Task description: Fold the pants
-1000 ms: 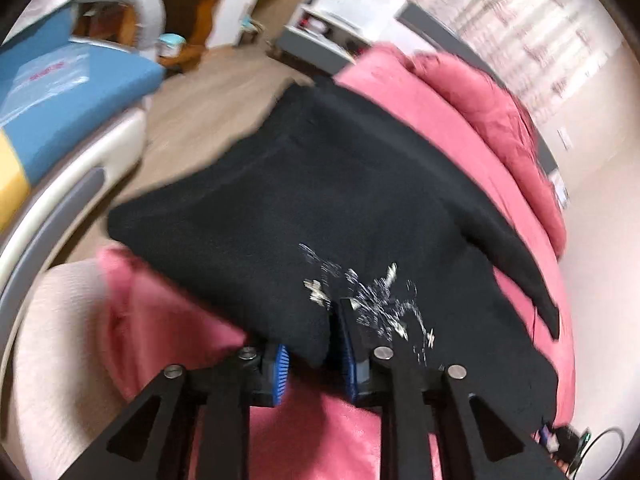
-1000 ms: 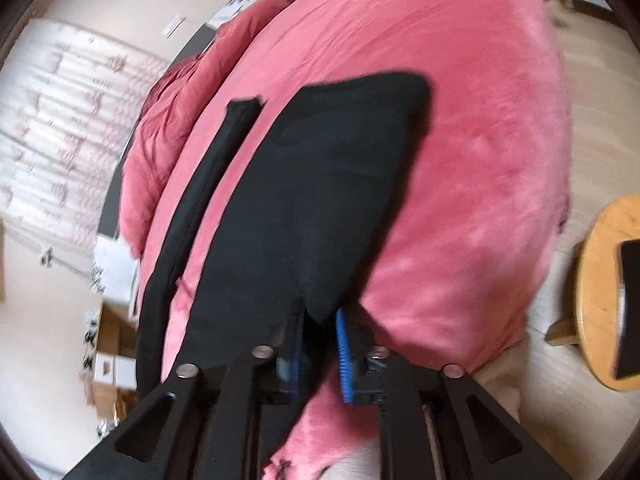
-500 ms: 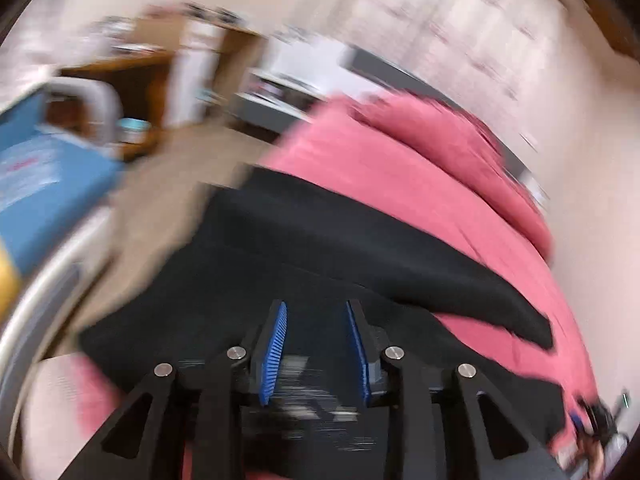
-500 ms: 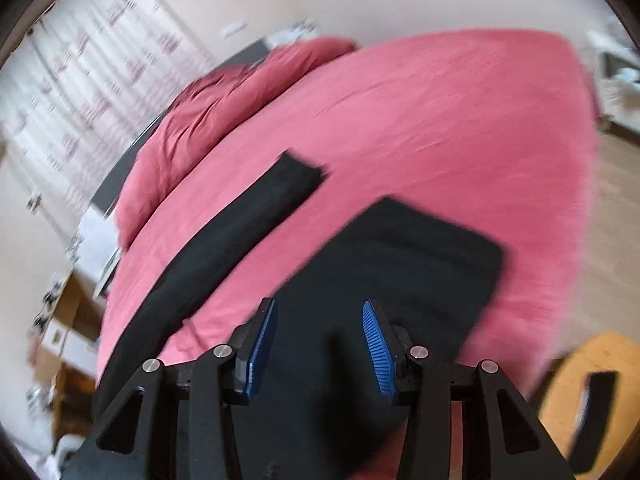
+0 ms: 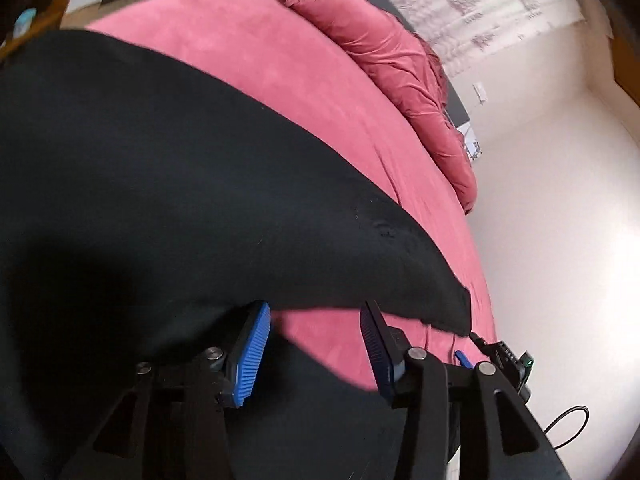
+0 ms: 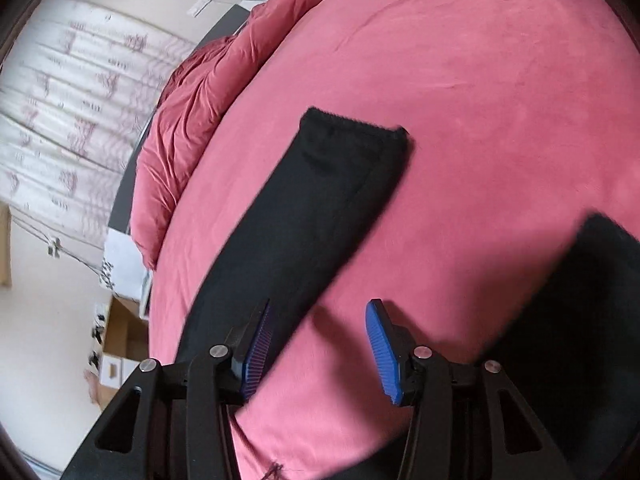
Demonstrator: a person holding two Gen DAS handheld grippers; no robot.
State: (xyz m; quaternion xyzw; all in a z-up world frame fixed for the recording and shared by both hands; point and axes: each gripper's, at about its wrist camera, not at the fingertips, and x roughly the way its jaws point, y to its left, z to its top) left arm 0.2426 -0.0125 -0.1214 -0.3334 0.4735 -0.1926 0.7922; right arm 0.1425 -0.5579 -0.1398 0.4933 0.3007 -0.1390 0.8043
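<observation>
Both tools had just been opening, gripping nothing: the black pants (image 5: 168,184) lay ahead of the left tool (image 5: 316,340), one leg (image 6: 320,208) left of the right tool (image 6: 320,344).

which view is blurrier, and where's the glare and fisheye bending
Left wrist view: the black pants are soft with motion blur, the pale wall glares at right, the pink bed bulges like a dome. Right wrist view: sharper at the pant leg's cuff, though the dark cloth at right smears; the curtain bends with the lens.
</observation>
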